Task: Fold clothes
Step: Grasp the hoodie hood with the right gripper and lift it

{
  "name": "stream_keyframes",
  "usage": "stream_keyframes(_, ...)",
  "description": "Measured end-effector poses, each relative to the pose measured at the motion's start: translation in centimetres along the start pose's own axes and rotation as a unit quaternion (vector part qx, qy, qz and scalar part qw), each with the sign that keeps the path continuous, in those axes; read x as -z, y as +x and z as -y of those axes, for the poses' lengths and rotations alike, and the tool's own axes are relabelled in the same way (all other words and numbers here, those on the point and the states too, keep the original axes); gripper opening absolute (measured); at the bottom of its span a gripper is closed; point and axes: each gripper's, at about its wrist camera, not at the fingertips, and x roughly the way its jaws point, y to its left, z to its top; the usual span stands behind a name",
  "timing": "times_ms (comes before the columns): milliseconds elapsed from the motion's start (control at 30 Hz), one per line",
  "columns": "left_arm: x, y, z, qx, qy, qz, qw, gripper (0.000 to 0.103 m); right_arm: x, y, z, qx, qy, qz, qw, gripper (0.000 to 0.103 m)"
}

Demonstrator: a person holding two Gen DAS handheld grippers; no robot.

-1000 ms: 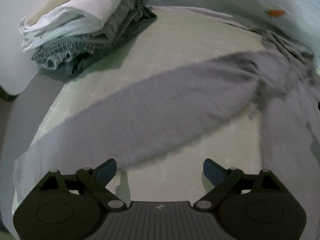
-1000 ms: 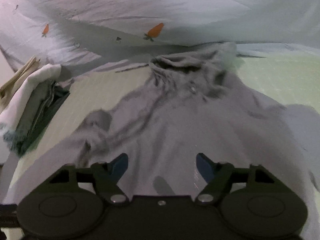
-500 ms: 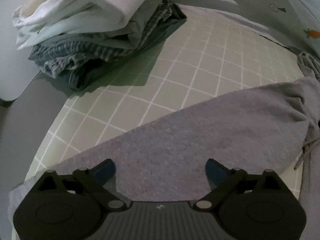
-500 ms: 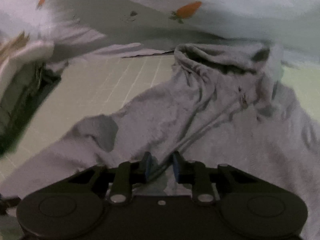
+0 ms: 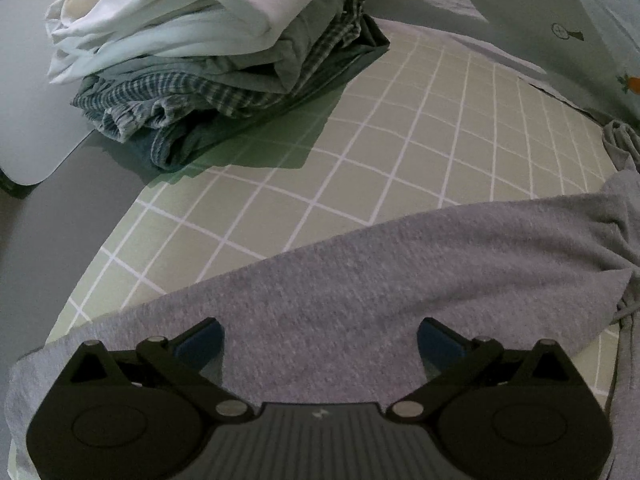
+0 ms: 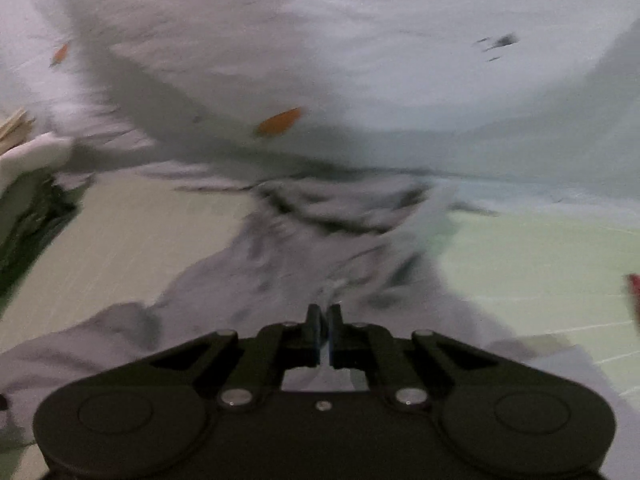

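Observation:
A grey hoodie lies spread on a green grid mat (image 5: 400,120). Its long sleeve (image 5: 400,264) runs across the left wrist view, and my left gripper (image 5: 318,332) hovers just over it, open wide, with the blue pads (image 5: 204,340) apart and nothing pinched. In the blurred right wrist view the hoodie's body (image 6: 280,264) bunches up toward the hood opening (image 6: 340,200). My right gripper (image 6: 324,312) is shut on a thin pale strip of the hoodie's front, cord or fabric fold, I cannot tell which.
A stack of folded clothes (image 5: 208,52), white on top and plaid below, sits at the mat's far left corner (image 6: 28,184). A pale sheet with carrot prints (image 6: 360,60) rises behind the mat. A red object (image 6: 634,292) shows at the right edge.
My right gripper went from open to shut on the hoodie's front and pulled back, drawing the cloth up. My left gripper moved in over the sleeve toward the stack, still open.

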Motion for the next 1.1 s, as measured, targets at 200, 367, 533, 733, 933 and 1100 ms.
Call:
stream_keyframes(200, -0.2, 0.1, -0.1, 0.003, 0.001, -0.004, 1.0, 0.103, 0.5, -0.6, 2.0, 0.09, -0.044, 0.01, 0.995, 0.004)
stream_keyframes(367, 0.0, 0.0, -0.1, 0.004, 0.0, 0.001, 1.0, 0.103, 1.9, -0.3, 2.0, 0.005, 0.038, -0.025, 0.999, 0.031)
stream_keyframes(533, 0.3, -0.1, -0.1, 0.004, 0.0, 0.007, 1.0, 0.103, 4.4, 1.4, 0.1, -0.116, 0.222, -0.092, 0.964, 0.041)
stream_keyframes(733, 0.5, -0.1, -0.1, 0.006, 0.001, 0.012, 0.9999, 0.103, 5.3, 3.6, -1.4, -0.145, 0.304, -0.112, 0.935, 0.032)
stream_keyframes(933, 0.8, -0.3, -0.3, 0.012, 0.011, 0.009, 0.9998, 0.103, 4.9, 1.6, -0.7, -0.115, 0.26, -0.085, 0.955, 0.004)
stream_keyframes(1100, 1.7, -0.9, -0.8, 0.016, 0.016, 0.005, 0.9997, 0.103, 4.7, -2.0, 1.4, -0.011, 0.128, -0.05, 0.99, 0.004)
